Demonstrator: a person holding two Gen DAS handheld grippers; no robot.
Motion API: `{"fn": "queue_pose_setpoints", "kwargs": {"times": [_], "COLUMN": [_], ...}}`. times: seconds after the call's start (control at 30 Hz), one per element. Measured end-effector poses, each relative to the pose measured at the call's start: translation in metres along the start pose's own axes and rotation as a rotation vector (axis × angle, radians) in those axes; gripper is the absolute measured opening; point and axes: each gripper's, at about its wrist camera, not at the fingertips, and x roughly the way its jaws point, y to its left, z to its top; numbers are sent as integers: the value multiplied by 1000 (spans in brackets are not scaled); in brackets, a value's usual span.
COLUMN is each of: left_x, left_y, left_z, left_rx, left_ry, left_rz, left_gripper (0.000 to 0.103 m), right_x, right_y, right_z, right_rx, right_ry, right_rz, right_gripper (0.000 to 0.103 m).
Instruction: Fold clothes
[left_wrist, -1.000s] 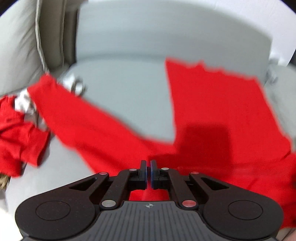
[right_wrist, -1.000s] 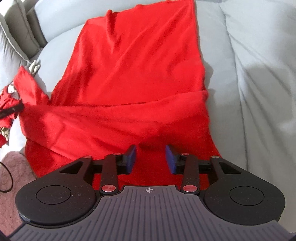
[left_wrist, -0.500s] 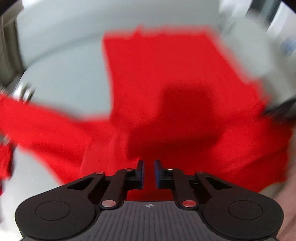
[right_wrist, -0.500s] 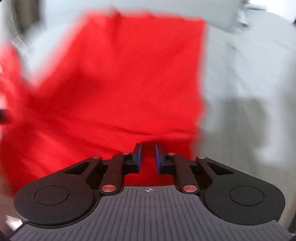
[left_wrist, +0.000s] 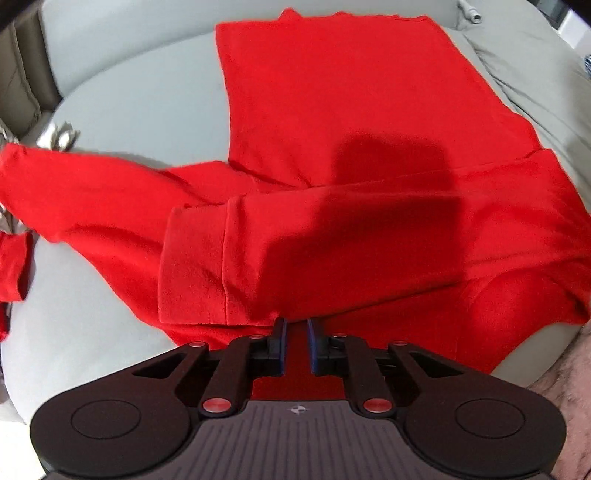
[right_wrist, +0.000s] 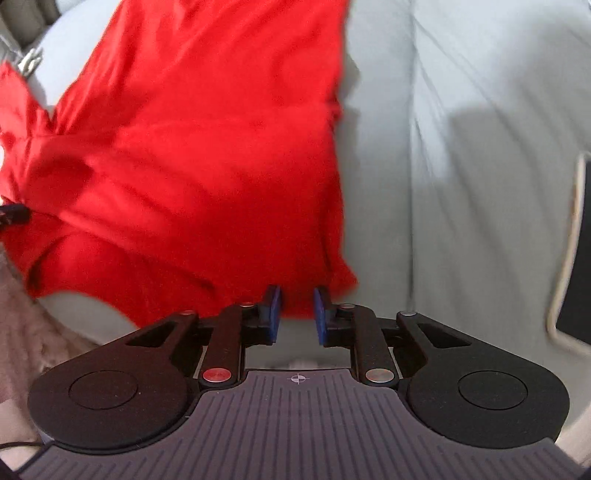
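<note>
A red long-sleeved top (left_wrist: 332, 122) lies spread on a grey sofa seat (left_wrist: 147, 103). One sleeve with its cuff (left_wrist: 192, 266) lies folded across the body; the other sleeve (left_wrist: 74, 192) stretches out to the left. My left gripper (left_wrist: 294, 332) hovers at the top's near edge, jaws slightly apart, holding nothing. In the right wrist view the top (right_wrist: 192, 147) fills the left half. My right gripper (right_wrist: 297, 306) is open at its near right corner, with the cloth edge just ahead of the fingertips.
More red cloth (left_wrist: 14, 266) lies at the far left of the seat, beside a small metal clasp (left_wrist: 64, 134). Grey cushions (right_wrist: 480, 184) extend to the right. A pinkish fuzzy rug (right_wrist: 22, 332) and a dark framed object (right_wrist: 576, 258) sit at the edges.
My left gripper carried the sleeve rightward across the body, then opened and let it go. My right gripper narrowed, then opened again and drew back toward the near right corner.
</note>
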Motion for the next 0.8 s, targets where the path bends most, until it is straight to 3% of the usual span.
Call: {"fn": "queue_pose_setpoints", "kwargs": {"times": [0.07,0.13,0.2,0.3,0.47,0.8], "left_x": [-7,-15,-25,-27,-11,8], "left_y": [1,3,3,-3,-21,-37], "left_z": [1,3,5,6,9,14], "left_rx": [-21,-40,-54,-35,54,57], "left_ry": [-22,-49,-85,-100,-56,-1], "left_rz": [-9,-21,-36,-32,-8,81], "left_gripper": [13,14,18,21,22,25], "right_x": [-9,-33,-53,-56,-22,5], "right_y": [-1,-13,-25,-41,-55,-21], "right_z": [-5,-6,-2,8,8,15], "right_rx": [-29,34,118,199,271,80], "right_ry": [-6,-119,-235,-297,-244,-123], "right_rz": [-67,-18,38,46,156,8], "right_gripper": [22,24,34,35,35,31]}}
